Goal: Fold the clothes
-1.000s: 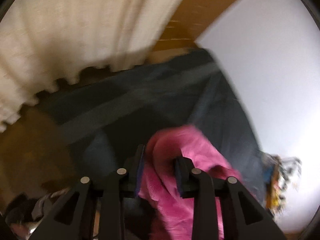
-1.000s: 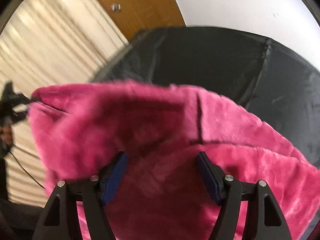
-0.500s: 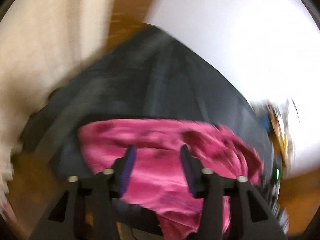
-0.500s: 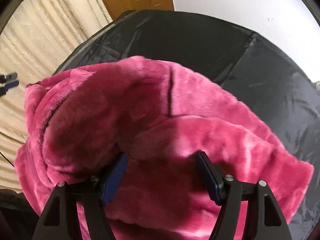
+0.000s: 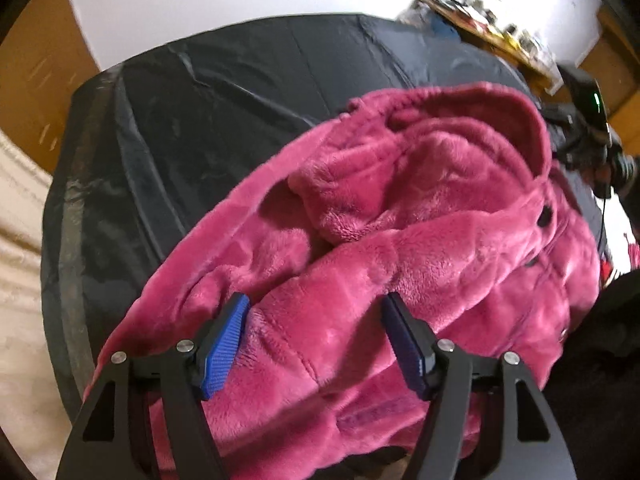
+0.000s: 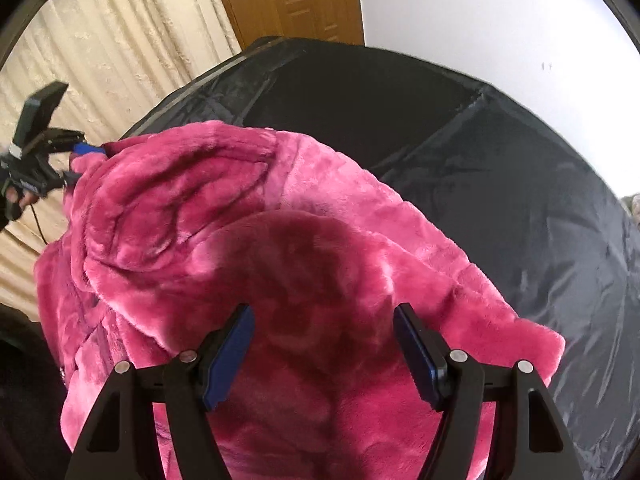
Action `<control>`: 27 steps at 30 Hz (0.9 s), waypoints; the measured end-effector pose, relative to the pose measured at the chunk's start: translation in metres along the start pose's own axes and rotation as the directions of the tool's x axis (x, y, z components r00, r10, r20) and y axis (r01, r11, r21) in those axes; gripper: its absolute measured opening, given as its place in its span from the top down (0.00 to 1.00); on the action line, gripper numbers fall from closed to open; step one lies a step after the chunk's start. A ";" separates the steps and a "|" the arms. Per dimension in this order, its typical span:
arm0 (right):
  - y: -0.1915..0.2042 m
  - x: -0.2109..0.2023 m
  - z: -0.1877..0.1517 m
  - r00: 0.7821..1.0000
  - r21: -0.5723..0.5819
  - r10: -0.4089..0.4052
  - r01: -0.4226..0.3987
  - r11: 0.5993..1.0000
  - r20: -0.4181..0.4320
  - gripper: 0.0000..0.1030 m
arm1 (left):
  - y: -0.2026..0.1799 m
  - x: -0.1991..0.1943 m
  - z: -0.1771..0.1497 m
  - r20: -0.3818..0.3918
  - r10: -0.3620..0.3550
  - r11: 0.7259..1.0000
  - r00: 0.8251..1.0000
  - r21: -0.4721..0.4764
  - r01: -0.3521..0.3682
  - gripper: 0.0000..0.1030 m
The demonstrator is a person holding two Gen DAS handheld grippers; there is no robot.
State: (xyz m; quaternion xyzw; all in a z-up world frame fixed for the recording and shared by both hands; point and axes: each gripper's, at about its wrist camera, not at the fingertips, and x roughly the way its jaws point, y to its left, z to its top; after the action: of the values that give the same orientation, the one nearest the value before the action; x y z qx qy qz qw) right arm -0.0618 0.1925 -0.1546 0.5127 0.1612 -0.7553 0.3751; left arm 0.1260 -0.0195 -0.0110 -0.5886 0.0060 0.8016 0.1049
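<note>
pink fleece garment [image 5: 400, 248] lies bunched under both open tongs, left [image 5: 316, 340] just widened.

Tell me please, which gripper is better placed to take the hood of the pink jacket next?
Probably the left gripper. Its jaws have just been opening, with nothing pinched. In the right wrist view it sits at the hood edge of the pink jacket; the right gripper hangs open over the body.

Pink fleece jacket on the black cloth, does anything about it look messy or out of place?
Yes. The pink fleece jacket lies rumpled on the black cloth, with its collar area bunched up rather than flat. No damage shows.
</note>
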 end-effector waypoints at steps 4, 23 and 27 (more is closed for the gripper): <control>-0.001 0.014 0.020 0.999 -0.017 0.033 -0.034 0.999 -0.024 0.29 | -0.008 0.019 0.001 -0.058 0.005 0.998 0.998 0.070 -0.001 0.30; -0.006 0.073 0.057 0.970 -0.034 0.129 -0.139 0.990 -0.208 0.25 | 0.016 0.028 -0.014 -0.057 -0.051 0.995 0.997 -0.093 0.046 0.25; -0.004 0.070 0.044 0.924 0.026 0.267 -0.271 0.962 -0.274 0.25 | 0.018 0.027 -0.016 -0.053 -0.057 0.993 0.997 -0.104 0.052 0.24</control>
State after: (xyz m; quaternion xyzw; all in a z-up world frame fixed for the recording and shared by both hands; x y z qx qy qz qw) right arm -0.1070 0.1398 -0.1992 0.6273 0.1445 -0.6172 0.4523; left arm 0.1301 -0.0344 -0.0436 -0.6154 -0.0481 0.7808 0.0963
